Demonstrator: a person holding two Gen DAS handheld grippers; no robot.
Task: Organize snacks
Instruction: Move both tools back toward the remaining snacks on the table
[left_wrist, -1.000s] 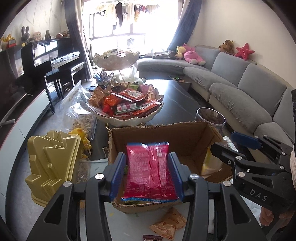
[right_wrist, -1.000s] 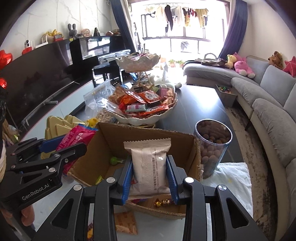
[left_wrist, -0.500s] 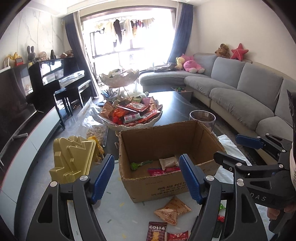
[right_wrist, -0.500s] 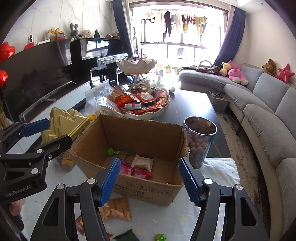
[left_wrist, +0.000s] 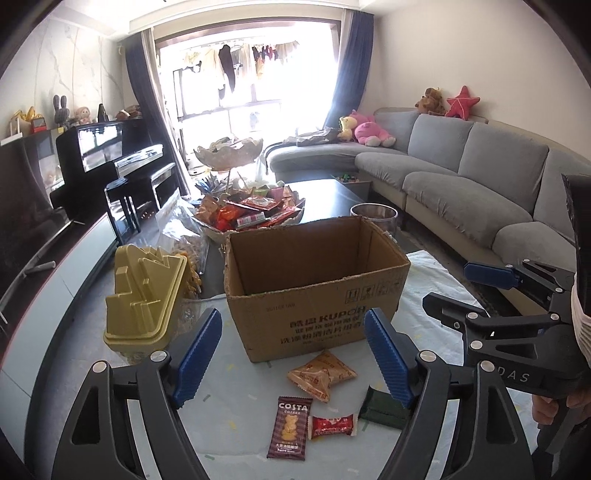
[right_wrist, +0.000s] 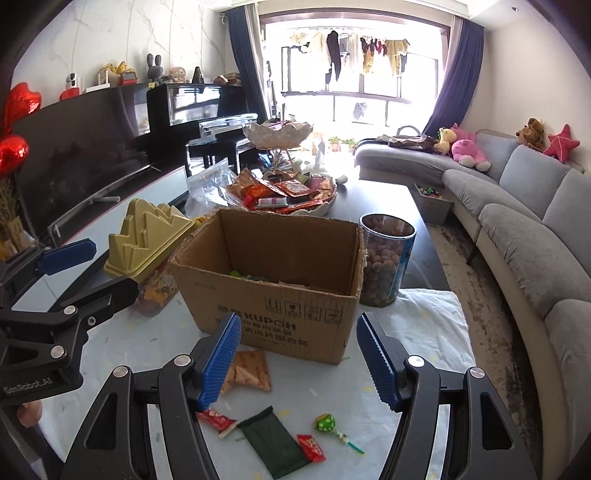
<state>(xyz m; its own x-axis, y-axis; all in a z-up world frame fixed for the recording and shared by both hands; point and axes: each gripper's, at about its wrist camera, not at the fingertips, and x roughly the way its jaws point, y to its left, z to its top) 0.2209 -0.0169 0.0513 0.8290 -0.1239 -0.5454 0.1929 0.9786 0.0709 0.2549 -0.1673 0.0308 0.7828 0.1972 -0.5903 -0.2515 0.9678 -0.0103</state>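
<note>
Snacks are lying loose on the cloth-covered tabletop (left_wrist: 236, 413) in front of an open cardboard box (left_wrist: 314, 295), and more are sitting inside it, as the right wrist view is showing over the near wall. The left gripper (left_wrist: 293, 358) is hanging above the scattered packets with its blue pads wide apart and nothing between them; its jaws have just been opening. The right gripper (right_wrist: 301, 363) is standing open too, empty, its jaws having spread a moment ago. Beneath the left gripper a brown Costa biscuit packet (left_wrist: 290, 428) is lying just beside a small red candy wrapper (left_wrist: 332, 425), with a dark green packet (left_wrist: 382, 410) to the right and two orange packets (left_wrist: 321, 374) nearer the box. In the right wrist view a green lollipop (right_wrist: 327, 424) is resting near the dark green packet, just beside another small red sweet (right_wrist: 311, 447). Behind the box a white bowl heaped with snack packets (left_wrist: 251, 216) is sitting on the dark part of the table. A yellow moulded container (left_wrist: 146, 291) is standing left of the box, and a clear jar of round brown snacks (right_wrist: 386, 264) is standing at its right corner.
</note>
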